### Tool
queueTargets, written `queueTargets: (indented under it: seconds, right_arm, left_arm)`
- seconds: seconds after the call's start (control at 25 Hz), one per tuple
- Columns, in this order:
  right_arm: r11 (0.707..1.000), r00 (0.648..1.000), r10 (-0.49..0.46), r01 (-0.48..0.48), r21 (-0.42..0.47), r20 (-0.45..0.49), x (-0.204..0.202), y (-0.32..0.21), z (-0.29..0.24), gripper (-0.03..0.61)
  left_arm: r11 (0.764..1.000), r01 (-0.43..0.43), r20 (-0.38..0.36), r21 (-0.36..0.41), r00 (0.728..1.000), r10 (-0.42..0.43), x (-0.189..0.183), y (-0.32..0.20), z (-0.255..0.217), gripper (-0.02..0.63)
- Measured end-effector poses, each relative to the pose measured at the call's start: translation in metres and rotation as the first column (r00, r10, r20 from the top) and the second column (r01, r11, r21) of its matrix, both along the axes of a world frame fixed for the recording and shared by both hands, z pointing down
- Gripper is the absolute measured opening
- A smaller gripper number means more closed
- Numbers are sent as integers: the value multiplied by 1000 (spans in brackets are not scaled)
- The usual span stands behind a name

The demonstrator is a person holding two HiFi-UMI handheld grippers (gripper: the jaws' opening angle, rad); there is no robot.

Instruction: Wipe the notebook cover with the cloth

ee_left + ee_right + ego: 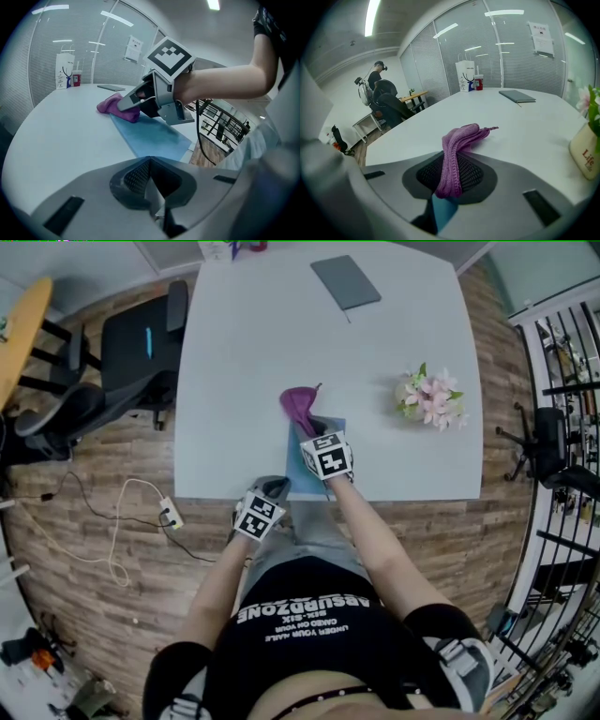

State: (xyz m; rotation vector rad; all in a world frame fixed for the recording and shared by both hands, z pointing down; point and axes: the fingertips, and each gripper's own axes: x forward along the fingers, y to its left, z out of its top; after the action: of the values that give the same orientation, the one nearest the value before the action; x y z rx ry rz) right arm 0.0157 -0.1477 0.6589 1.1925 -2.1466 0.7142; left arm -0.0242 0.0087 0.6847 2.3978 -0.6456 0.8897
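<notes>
A blue notebook lies flat at the white table's front edge; it also shows in the left gripper view. My right gripper hovers over its far end, shut on a purple knitted cloth. The cloth runs out between the jaws of that gripper and drapes onto the table ahead, with the notebook's blue showing below. From the left, the cloth rests at the notebook's far corner. My left gripper sits at the table's front edge left of the notebook, shut and holding nothing.
A grey book lies at the table's far side. Pink flowers in a pot stand at the right. A paper bag is at the far edge. A black chair stands left of the table, a power strip on the floor.
</notes>
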Motion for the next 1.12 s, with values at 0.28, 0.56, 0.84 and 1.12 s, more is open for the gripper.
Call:
queueTargets:
  seconds: [0.28,0.56,0.84,1.12]
  right_arm:
    - [995,995,-98,99,21,-10,-15,0,-1,80]
    - [993,993,-117,116,30,29,-18,14,-3,80]
    - [992,990,-126,126,14,61,-21,32,-2,80]
    - [988,986,-150,151,-6,71,-25,55,-1,80]
  left_arm:
    - [1000,-1,0,-2,1000,1,-1,0,0,17]
    - [1000,-1,-2,-5,1000,1,-1,0,0,17]
    - [1000,-2,-2,-4,1000,2,-1,0,0,17]
    - [1000,-1,1,3,1000,1,-1,0,0,17]
